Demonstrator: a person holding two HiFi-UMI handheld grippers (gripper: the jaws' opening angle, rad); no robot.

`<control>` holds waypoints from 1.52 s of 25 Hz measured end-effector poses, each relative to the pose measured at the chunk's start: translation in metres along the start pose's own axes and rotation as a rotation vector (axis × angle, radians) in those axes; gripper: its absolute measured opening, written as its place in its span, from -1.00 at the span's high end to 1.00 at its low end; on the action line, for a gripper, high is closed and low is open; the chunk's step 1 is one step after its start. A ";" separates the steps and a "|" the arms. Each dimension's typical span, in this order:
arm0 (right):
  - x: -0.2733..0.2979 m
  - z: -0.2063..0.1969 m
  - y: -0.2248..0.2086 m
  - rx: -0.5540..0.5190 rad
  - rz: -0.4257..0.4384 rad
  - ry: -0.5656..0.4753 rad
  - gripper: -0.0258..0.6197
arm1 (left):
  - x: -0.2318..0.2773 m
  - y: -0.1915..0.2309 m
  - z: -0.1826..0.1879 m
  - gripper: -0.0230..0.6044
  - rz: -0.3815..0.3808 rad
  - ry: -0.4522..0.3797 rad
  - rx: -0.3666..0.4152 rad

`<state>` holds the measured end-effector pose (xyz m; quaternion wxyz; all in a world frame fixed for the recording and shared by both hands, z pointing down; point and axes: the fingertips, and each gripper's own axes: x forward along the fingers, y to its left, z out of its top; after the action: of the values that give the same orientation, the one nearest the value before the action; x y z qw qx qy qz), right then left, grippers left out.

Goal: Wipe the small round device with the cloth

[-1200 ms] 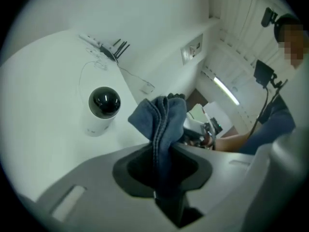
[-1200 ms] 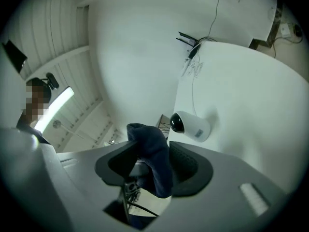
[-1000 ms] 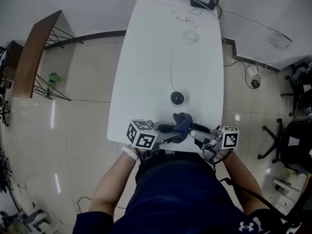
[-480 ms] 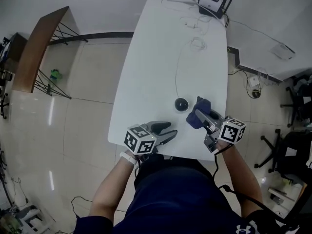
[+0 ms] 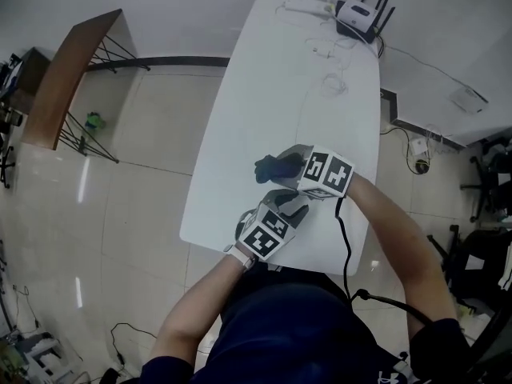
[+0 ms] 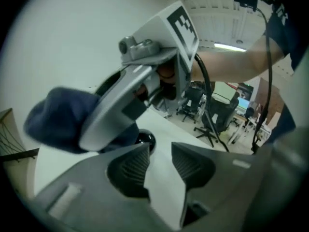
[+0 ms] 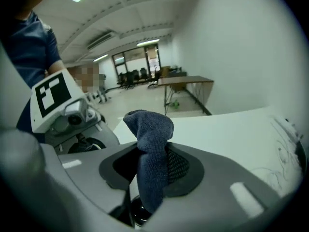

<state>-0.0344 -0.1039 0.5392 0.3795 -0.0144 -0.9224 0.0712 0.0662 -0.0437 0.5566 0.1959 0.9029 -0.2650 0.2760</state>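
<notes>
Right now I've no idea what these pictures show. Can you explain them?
A person carries two two-jaw grippers. One picture is from a head camera looking down at a white table; the other two from a camera on each gripper. The right gripper, jaws just closed, pinches a dark blue cloth. The left gripper is empty, jaws apart though just closing somewhat. A small black round device sits near the cloth; a router and cables lie at the far end.
</notes>
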 end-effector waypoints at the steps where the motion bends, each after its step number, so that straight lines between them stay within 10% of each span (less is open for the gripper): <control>1: 0.010 -0.006 0.006 -0.034 0.033 0.044 0.55 | 0.000 -0.001 -0.002 0.48 -0.004 0.003 -0.005; 4: 0.020 -0.025 -0.012 0.040 0.026 0.054 0.55 | 0.003 -0.002 -0.007 0.48 -0.001 0.007 -0.009; 12: -0.028 -0.078 -0.093 0.845 -0.142 -0.378 0.55 | 0.017 -0.007 -0.014 0.44 -0.018 0.065 0.022; 18: -0.065 -0.158 -0.078 1.325 -0.340 -0.758 0.54 | 0.020 -0.003 -0.017 0.44 -0.010 0.080 0.044; 24: -0.066 -0.203 -0.022 1.539 -0.472 -0.928 0.54 | 0.021 -0.002 -0.017 0.44 -0.029 0.095 0.055; 30: -0.091 -0.189 -0.041 1.426 -0.574 -0.951 0.54 | 0.019 -0.006 -0.016 0.44 -0.049 0.089 0.064; 38: -0.096 -0.025 -0.023 0.720 -0.447 -0.757 0.54 | -0.027 0.010 -0.023 0.52 -0.011 -0.044 -0.080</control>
<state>0.0526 -0.1311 0.4930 0.0093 0.3380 -0.8922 0.2993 0.0320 -0.0301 0.5605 0.2277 0.9017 -0.2750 0.2441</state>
